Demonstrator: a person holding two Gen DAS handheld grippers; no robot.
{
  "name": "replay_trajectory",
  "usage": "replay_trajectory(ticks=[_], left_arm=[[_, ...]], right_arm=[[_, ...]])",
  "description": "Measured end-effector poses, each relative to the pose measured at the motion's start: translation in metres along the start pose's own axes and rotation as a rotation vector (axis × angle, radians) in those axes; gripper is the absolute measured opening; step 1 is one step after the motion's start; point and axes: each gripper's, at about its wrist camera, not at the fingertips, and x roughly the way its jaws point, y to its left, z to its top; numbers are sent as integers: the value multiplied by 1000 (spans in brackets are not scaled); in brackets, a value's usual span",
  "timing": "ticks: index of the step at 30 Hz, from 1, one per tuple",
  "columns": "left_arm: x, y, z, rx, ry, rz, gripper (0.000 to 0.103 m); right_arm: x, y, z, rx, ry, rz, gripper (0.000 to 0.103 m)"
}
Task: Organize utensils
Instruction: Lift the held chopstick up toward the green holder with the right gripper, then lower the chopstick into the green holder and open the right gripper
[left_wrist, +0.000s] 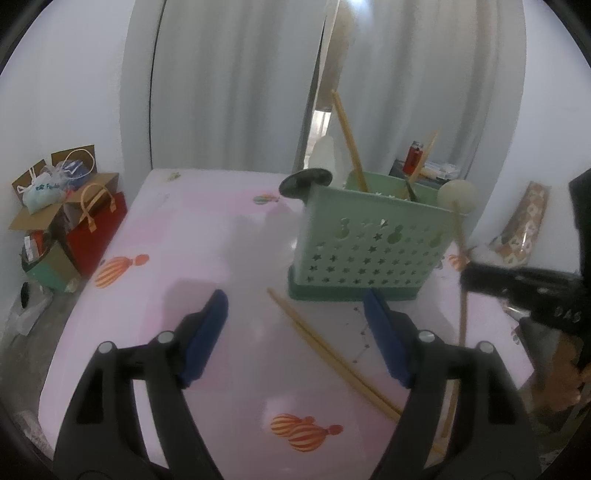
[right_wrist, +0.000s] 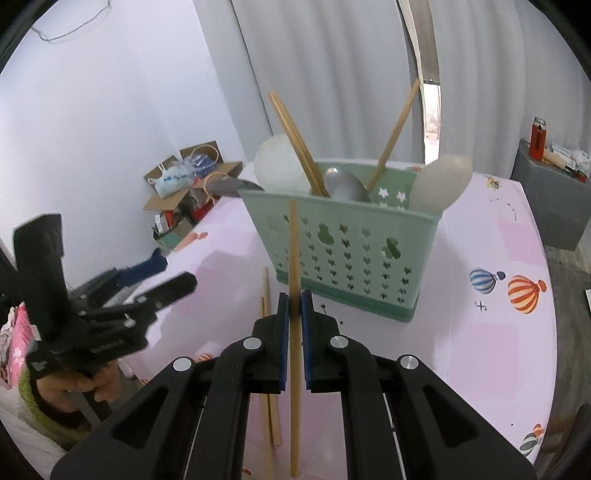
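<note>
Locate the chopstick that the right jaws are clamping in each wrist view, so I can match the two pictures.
Left wrist view: the held chopstick stands near-vertical at the right edge, crossing the right gripper.
Right wrist view: it runs up the centre, pinched by the right gripper, its tip overlapping the holder's front wall.
Shared landmark: the green star-punched utensil holder.

Green caddy (right_wrist: 347, 258): matt moulded plastic, star cutouts. Chopstick (right_wrist: 294, 332): pale bare wood or bamboo, matt. Spoon (right_wrist: 343, 186) in caddy: brushed metal, dull sheen. Pale spoon (right_wrist: 439, 182): smooth plastic-like, matt. Table (left_wrist: 177, 251) cover: smooth pink printed sheet, slight gloss. Right claw (right_wrist: 294, 306): black matt plastic, blue pads (right_wrist: 282, 332) rubbery.
</note>
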Motion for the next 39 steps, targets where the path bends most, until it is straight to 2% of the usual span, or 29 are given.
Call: replay_trajectory(ticks=[12, 30, 36, 39], left_arm=[[7, 8, -4, -25, 35, 39, 83], [9, 15, -7, -39, 44, 47, 84], [8, 18, -8, -44, 42, 51, 84], [5, 20, -8, -51, 34, 58, 84]], right_arm=[[-15, 7, 24, -2, -76, 29, 7], [-31, 13, 56, -7, -171, 85, 7], [-46, 13, 84, -13, -230, 135, 7], [-61, 5, 112, -20, -293, 145, 7]])
